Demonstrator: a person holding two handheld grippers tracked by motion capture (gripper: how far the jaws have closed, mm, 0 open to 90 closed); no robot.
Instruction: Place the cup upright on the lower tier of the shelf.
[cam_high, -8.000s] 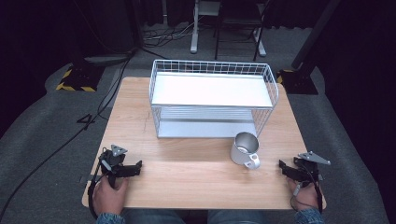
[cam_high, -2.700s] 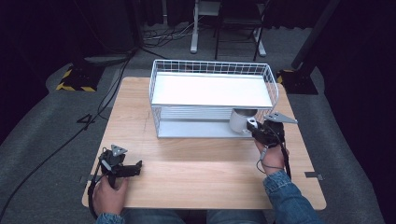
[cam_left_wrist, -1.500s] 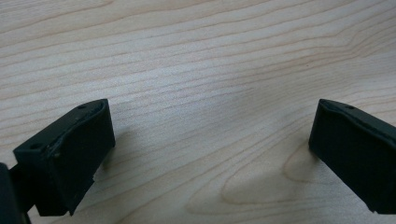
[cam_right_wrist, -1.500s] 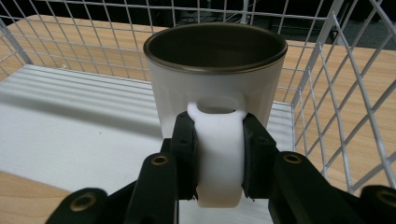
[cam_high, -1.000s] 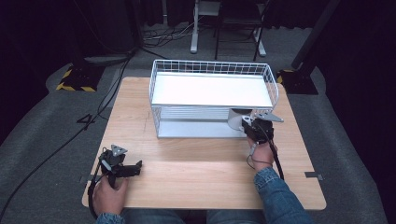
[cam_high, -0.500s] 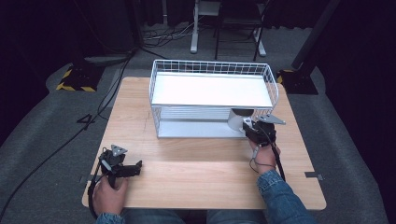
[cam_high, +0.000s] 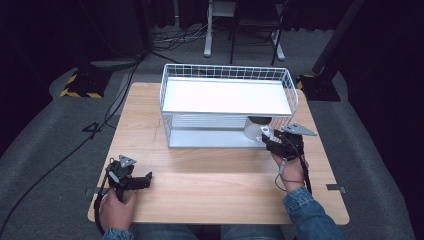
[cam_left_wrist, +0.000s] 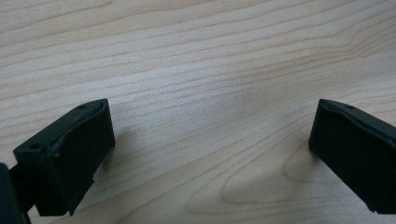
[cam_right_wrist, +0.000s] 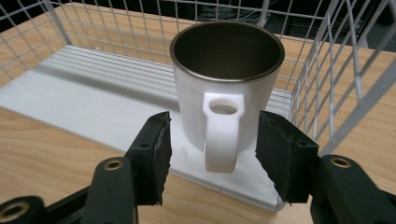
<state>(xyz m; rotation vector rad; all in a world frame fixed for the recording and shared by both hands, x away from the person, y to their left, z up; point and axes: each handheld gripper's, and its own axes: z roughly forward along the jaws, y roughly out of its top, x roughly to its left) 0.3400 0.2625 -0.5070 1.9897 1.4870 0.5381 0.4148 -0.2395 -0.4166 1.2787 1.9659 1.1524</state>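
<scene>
A: Mug (cam_right_wrist: 227, 88) first. Where is it?

B: Upright on the lower shelf (cam_right_wrist: 88, 88) of the wire rack (cam_high: 227, 107), at the right end near the front edge. In the high view the mug (cam_high: 257, 128) sits under the white top shelf (cam_high: 227, 95), partly hidden by it. White outside, dark metal inside, handle (cam_right_wrist: 223, 130) pointing at the right gripper.

A: And the right gripper (cam_right_wrist: 212, 149)?

B: Jaws spread, one on each side of the handle, with a gap on both sides. They touch nothing. In the high view the right gripper (cam_high: 280, 142) is at the rack's front right corner, just outside the lower shelf, with the right hand (cam_high: 290, 167) behind it and a denim sleeve (cam_high: 310, 215) coming up from the bottom edge.

A: Left side?

B: The left gripper (cam_high: 131, 177) is well apart from the rack, near the front left corner of the table (cam_high: 210, 172), with the left hand (cam_high: 116, 207) around it. In its own view the left gripper (cam_left_wrist: 210, 144) has jaws wide apart, bare wood grain between them, nothing held.

A: Anything around the table?

B: Grey floor (cam_high: 45, 130), a black cable (cam_high: 60, 155) across it on the left, and a yellow-and-black striped block (cam_high: 80, 82) beyond the table's far left corner.
</scene>
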